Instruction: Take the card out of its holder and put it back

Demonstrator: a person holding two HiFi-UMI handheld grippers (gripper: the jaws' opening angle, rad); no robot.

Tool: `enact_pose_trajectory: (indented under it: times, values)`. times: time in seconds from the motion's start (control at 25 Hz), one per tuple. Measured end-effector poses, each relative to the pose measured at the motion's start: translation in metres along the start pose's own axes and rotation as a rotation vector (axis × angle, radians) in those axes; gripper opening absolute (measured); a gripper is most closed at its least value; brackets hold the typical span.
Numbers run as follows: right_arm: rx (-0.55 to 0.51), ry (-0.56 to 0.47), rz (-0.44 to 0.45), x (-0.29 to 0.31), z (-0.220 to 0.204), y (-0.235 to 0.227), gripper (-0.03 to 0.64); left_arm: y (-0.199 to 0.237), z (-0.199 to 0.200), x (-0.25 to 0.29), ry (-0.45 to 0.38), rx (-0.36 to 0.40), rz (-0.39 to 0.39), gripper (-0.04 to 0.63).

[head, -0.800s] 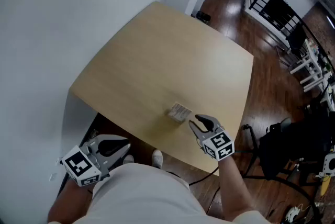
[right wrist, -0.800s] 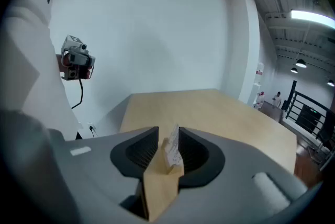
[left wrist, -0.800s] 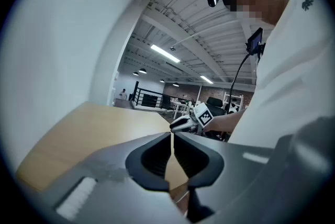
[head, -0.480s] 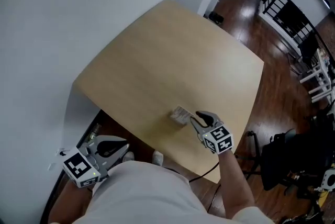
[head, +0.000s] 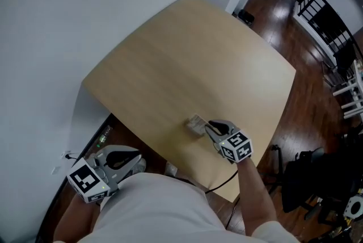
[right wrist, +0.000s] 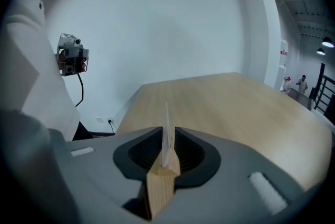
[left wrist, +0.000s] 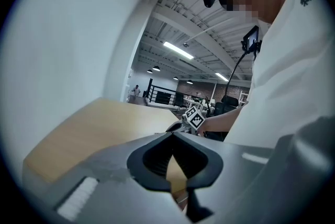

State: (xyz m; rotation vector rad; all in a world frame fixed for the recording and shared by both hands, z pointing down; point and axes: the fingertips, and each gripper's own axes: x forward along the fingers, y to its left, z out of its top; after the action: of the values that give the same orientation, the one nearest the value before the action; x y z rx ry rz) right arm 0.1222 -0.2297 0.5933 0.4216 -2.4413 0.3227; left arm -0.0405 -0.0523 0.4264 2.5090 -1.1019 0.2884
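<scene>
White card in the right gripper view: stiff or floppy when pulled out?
The thin white card stands straight, edge-on, in the small wooden block holder, so it is probably stiff enough to pull. It looks very thin, so it is likely light and easily creased. The holder looks small and may lift with it.

In the right gripper view we see the card [right wrist: 166, 123] edge-on only, its faces hidden. The holder [right wrist: 158, 189] sinks into shadow between the jaws, and we cannot tell whether the pads touch it. In the head view the right gripper [head: 209, 128] covers part of both, too small to tell apart.
</scene>
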Motion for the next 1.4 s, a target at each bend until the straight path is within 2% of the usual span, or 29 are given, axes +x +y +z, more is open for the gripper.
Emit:
enact_pose_trajectory:
  times: [0.24,0.76,1.4]
  values:
    - [0.008,-0.001,0.023,0.003,-0.001,0.003,0.032,-0.002,-0.002,0.001,0.005,-0.007,0.005,0.004]
    - [0.022,-0.004,0.086,0.003,0.002,0.006,0.023,0.0,-0.008,0.0,0.021,-0.004,0.013,0.005]
    - [0.033,-0.01,0.089,-0.001,0.011,0.005,0.021,0.006,-0.008,0.002,0.029,-0.001,-0.019,0.005]
